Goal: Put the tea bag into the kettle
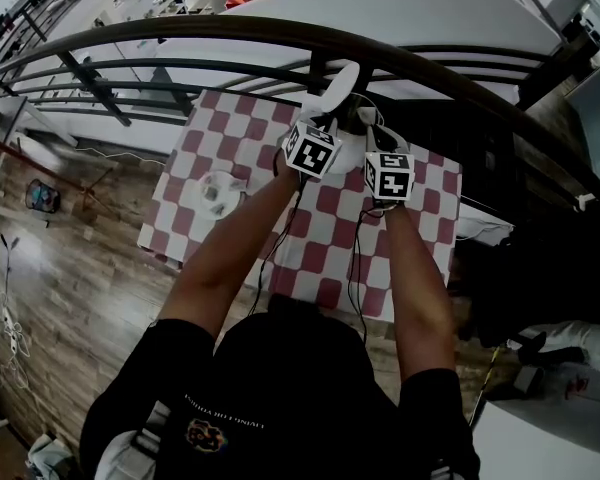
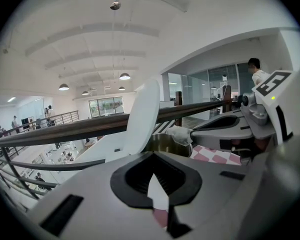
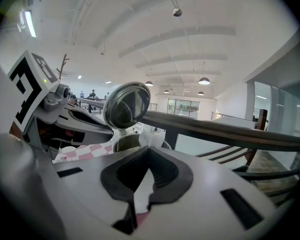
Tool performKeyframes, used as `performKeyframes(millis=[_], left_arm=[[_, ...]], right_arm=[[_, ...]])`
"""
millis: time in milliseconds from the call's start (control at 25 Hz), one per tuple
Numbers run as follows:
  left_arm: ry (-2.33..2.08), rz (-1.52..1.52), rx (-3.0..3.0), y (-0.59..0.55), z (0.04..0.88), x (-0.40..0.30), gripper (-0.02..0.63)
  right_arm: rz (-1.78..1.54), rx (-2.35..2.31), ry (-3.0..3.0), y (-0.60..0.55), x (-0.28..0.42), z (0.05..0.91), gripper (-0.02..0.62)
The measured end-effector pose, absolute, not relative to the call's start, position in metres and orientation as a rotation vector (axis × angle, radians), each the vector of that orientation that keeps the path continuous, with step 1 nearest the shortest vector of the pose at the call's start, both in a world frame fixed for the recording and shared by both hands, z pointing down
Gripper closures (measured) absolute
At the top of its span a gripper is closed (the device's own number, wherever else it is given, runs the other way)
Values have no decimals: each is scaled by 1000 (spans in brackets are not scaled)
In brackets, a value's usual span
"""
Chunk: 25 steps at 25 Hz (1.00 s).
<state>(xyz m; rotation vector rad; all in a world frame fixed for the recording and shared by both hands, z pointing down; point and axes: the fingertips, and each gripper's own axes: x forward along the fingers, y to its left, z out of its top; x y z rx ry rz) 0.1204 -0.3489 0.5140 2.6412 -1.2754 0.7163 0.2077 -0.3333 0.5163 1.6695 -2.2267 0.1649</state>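
At the kettle (image 2: 165, 145) mouth, your right gripper (image 3: 148, 147) clamps the tea bag (image 2: 179, 134); your left gripper (image 2: 152, 153) pinches the raised lid (image 2: 142, 116).

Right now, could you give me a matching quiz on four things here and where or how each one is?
Things:
1 tea bag
2 kettle lid
3 small white dish
4 tablecloth

Descriptions:
A red and white checks
B tipped up, open
C lying on the tablecloth, apart from the kettle
D pinched in the right tool, by the kettle's mouth

Pairs: 1-D, 2-B, 3-C, 4-A
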Motion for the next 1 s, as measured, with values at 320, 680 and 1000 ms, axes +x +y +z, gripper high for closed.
performKeyframes(millis=[320, 680, 1000], left_arm=[[-1269, 693, 2631, -353, 517, 116, 607], [-1273, 687, 2627, -353, 516, 108, 607], [-1280, 676, 2621, -351, 514, 98, 607]], right_arm=[[170, 1650, -2220, -337, 202, 525, 580], [212, 1663, -2294, -335, 194, 520, 488], [195, 1677, -2307, -336, 192, 510, 488]])
